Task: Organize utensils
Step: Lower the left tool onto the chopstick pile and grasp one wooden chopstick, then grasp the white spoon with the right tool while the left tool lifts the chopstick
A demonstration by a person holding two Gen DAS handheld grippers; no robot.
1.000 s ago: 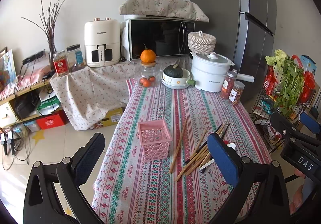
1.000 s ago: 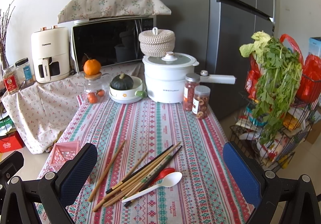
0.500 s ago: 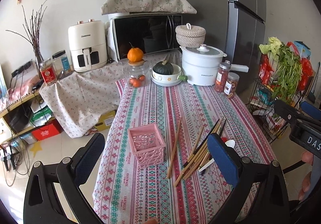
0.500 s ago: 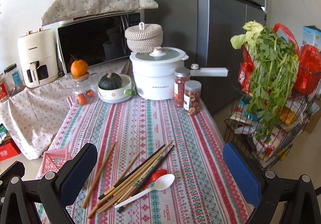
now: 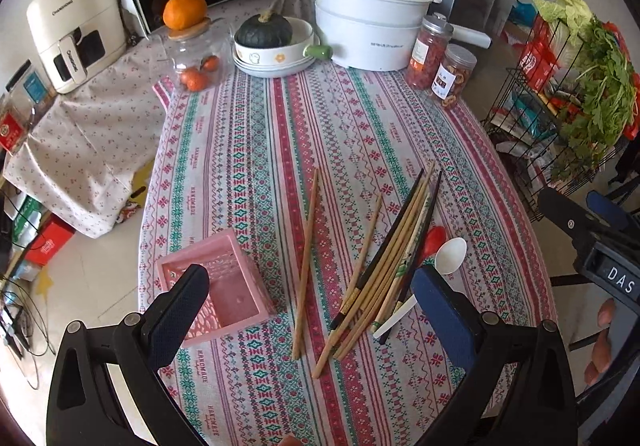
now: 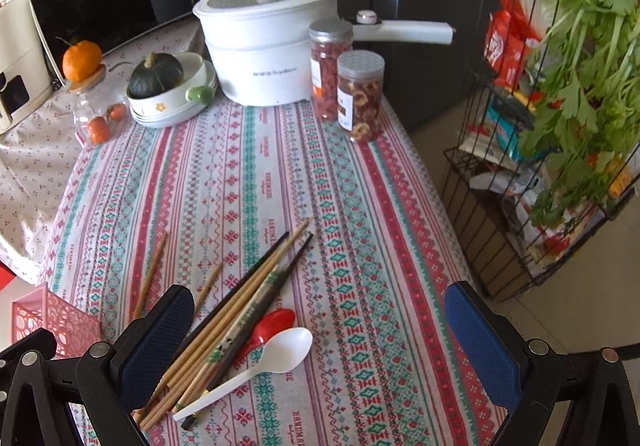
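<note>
1. My left gripper [image 5: 308, 310] is spread wide and holds nothing; it hangs above the near end of the table, with the pink basket [image 5: 216, 286] under its left finger.
2. My right gripper [image 6: 320, 330] is wide too and carries nothing, poised over the heap of chopsticks [image 6: 236, 302], the red spoon [image 6: 274, 322] and the white spoon [image 6: 280, 350].
3. Every utensil lies loose on the striped tablecloth [image 6: 360, 226]; two wooden chopsticks [image 5: 306, 258] rest apart from the heap, nearer the basket. The basket looks empty.
4. I judge sorting has not begun: this is the approach to a first pick.
5. Next I should lower onto one piece, likely the white spoon on top, close across its handle, and carry it to the basket.
</note>
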